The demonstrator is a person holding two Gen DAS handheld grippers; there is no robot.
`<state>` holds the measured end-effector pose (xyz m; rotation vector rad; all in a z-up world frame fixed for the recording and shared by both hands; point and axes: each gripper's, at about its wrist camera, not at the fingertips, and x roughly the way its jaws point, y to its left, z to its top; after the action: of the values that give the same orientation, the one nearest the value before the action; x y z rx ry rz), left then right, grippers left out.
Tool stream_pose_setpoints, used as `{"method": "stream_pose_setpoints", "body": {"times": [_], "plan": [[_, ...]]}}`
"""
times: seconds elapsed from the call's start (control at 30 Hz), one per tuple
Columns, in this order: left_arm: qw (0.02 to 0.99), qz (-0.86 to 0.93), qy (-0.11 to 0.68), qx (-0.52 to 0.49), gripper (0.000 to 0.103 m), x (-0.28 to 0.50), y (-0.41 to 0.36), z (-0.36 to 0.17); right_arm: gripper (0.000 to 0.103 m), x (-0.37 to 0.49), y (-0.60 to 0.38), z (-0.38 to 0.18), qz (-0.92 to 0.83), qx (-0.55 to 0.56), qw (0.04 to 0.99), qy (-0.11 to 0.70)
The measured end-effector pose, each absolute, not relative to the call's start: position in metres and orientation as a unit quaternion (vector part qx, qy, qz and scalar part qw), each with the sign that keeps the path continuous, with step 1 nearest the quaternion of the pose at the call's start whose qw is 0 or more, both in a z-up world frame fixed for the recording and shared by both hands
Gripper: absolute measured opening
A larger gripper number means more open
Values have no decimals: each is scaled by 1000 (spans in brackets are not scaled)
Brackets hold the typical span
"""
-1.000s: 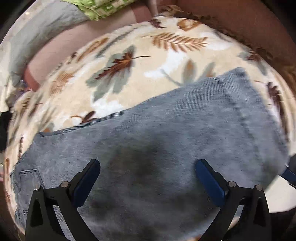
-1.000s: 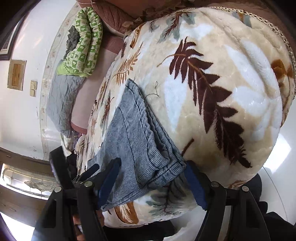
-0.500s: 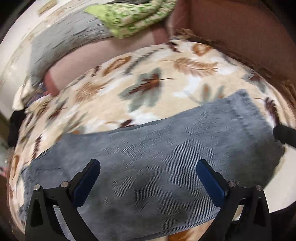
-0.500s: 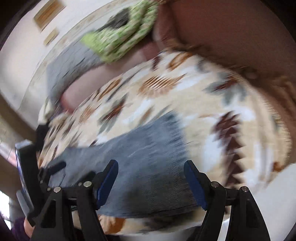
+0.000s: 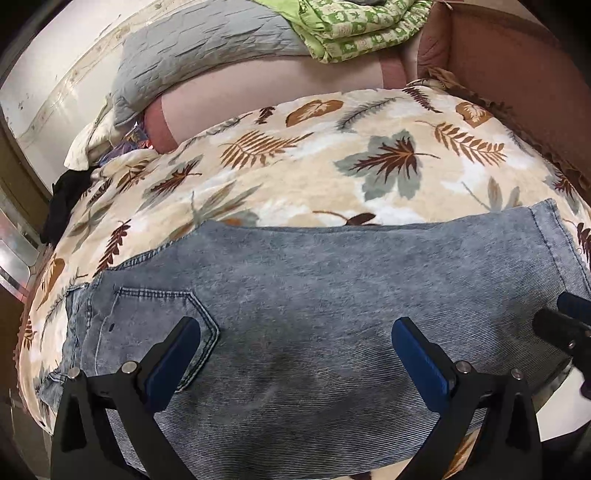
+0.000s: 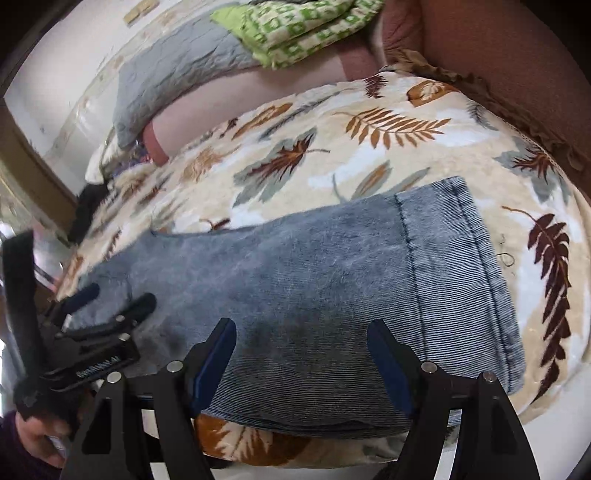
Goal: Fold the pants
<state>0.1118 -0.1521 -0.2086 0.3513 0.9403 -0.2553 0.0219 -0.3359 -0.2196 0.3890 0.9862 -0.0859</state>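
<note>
Grey-blue jeans lie flat, folded leg on leg, across a leaf-patterned blanket. The back pocket is at the left and the hem at the right. My left gripper hovers open over the seat end, nothing between its blue pads. In the right wrist view the jeans run from left to the hem. My right gripper is open above the lower leg, holding nothing. The left gripper shows at the left, held by a hand.
A green patterned quilt and a grey pillow lie at the back. A brown padded surface rises at the right rear. A black item sits at the blanket's left edge. The blanket's front edge drops off near the grippers.
Both grippers have drawn back and up from the jeans, so more of the garment and the pocket shows. The right view has rolled to level. Both stay open.
</note>
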Motion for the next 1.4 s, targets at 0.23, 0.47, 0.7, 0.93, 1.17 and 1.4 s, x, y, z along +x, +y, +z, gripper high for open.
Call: {"method": "stream_pose_setpoints", "body": {"times": [0.23,0.47,0.7,0.93,1.17,1.4], "plan": [[857,-117,476,158,103,115,-146,-230,77,26,-329,-240,-56,152,850,501],[851,-117,494,134,103,108,-132,-249,77,26,-309,-248,-66,71,855,510],[864,-103,474,136,103,103,-98,-229,79,25,-298,-248,-92,31,855,509],[873,44,481,69,103,151,31,-205,79,35,-268,-235,-71,24,876,477],[835,143,531,-20,103,183,132,-214,79,54,-220,-234,-17,4,885,466],[820,158,550,-6,103,196,126,-242,79,56,-199,-254,-4,-36,873,486]]}}
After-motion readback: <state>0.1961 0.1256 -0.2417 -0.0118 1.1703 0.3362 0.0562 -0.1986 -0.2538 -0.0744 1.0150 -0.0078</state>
